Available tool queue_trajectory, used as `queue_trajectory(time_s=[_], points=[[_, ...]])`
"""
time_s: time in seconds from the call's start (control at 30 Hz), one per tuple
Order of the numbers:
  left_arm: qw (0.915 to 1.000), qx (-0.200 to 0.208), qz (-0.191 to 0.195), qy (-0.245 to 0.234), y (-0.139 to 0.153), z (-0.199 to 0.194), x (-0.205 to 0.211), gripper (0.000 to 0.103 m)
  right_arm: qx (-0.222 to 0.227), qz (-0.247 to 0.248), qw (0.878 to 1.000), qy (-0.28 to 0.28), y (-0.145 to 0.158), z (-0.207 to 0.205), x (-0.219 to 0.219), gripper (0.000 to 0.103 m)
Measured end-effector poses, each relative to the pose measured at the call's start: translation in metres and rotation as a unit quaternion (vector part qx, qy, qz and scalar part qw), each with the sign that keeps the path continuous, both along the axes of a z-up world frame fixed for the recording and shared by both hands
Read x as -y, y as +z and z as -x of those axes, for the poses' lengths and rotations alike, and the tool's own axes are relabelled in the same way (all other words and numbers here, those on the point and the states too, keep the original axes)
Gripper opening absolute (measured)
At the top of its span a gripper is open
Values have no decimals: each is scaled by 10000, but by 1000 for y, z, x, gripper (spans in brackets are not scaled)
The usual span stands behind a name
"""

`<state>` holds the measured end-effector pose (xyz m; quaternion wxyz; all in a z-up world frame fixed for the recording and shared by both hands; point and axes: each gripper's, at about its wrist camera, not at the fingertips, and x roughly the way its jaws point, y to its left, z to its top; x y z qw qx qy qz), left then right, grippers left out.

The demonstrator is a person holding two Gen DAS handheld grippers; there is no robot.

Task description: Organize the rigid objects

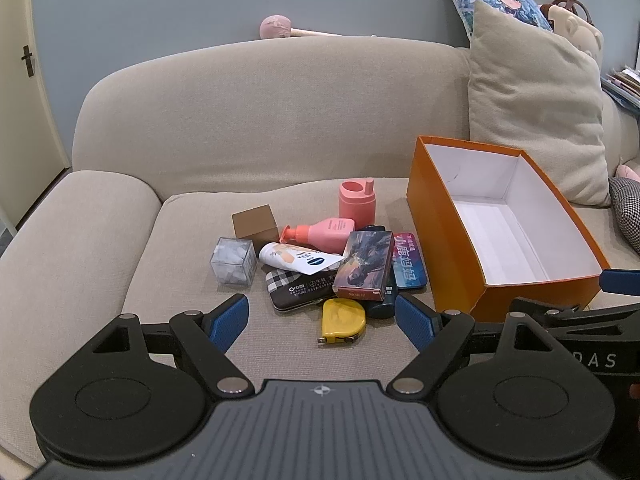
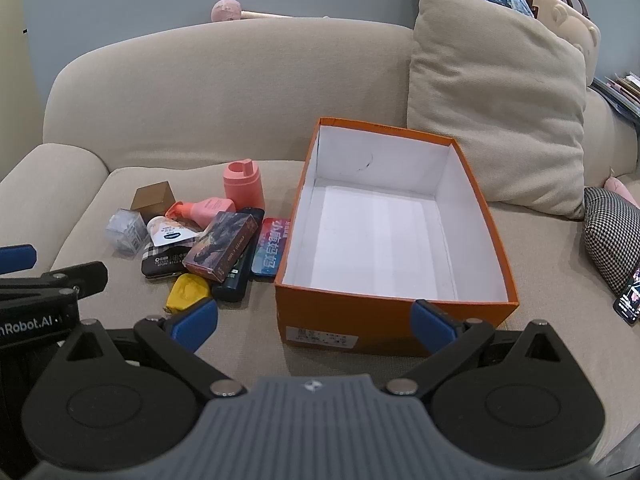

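Orange box [image 2: 384, 316]: empty, on sofa. Pile of approx. ten items [image 1: 320, 256] beside it, unsorted (yellow tape measure [image 1: 343, 319] nearest). Left tongs [image 1: 322, 320], right tongs [image 2: 314, 320]: wide open, holding nothing. Task: not started.

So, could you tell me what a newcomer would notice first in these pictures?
The bright orange cardboard shoebox with its white inside stands open and empty on the beige sofa seat. Left of it lies a jumble of small items, the yellow tape measure nearest the cameras. Both sets of jaws are open and hold nothing.
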<state>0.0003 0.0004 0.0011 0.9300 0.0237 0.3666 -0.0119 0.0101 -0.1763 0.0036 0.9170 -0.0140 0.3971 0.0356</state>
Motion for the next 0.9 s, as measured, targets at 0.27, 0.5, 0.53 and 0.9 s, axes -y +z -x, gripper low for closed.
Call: queue_trajectory(time_s=[0.27,0.5,0.53,0.9], points=[[10000,-29,27,25,0,-1,-2,97,-42,46,10000,40,-1,-3,-5,102],[9999,-6,117,69,-3,-4,-9,87,4,-52,9999,111,-3,-6,-8,102],[9998,-11,173,57,-4,-5,-10,85,49,-80,9999,128,-3,-6,-9,102],[9957,-379,829,-146,-10,-37,-28,73,74,-95,9981,610,-8,-33,-28,90]])
